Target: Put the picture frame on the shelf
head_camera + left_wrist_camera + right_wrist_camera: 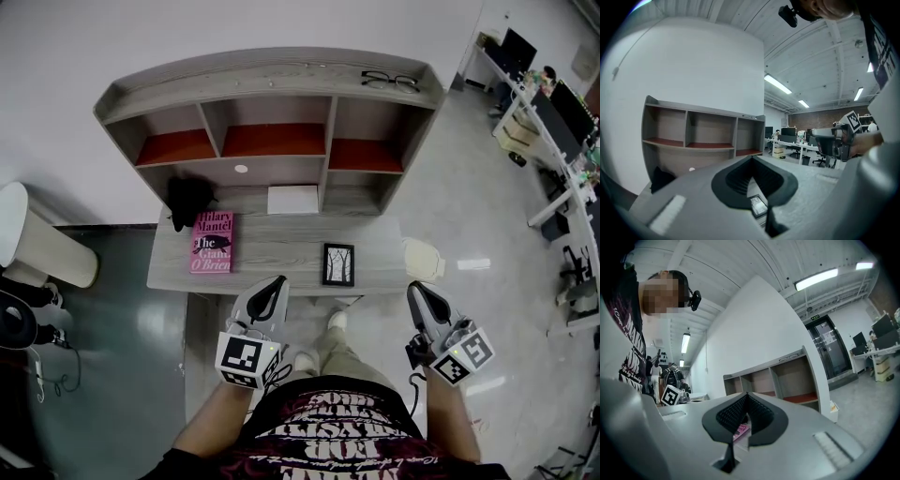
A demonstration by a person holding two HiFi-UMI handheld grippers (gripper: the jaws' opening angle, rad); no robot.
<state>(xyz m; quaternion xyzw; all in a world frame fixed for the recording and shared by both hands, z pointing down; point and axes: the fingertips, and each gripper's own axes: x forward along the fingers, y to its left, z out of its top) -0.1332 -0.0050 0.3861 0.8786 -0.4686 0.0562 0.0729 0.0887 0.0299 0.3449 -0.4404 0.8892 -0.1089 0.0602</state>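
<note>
The picture frame (338, 263), small and black with a pale tree print, lies on the grey desk (281, 253) right of centre. Behind it stands the grey shelf (272, 141) with three red-floored compartments, all bare. My left gripper (274, 282) and right gripper (414, 289) hover in front of the desk's front edge, both shut with nothing in them, left and right of the frame. Through the left gripper's jaws the frame (758, 205) shows, with the shelf (703, 140) beyond. The right gripper view shows the shelf (787, 376) too.
A pink book (212, 242) lies on the desk's left, a black object (189, 199) behind it, a white box (292, 199) under the shelf. Glasses (389, 82) rest on the shelf top. A white bin (37, 239) stands left; office desks (553, 141) right.
</note>
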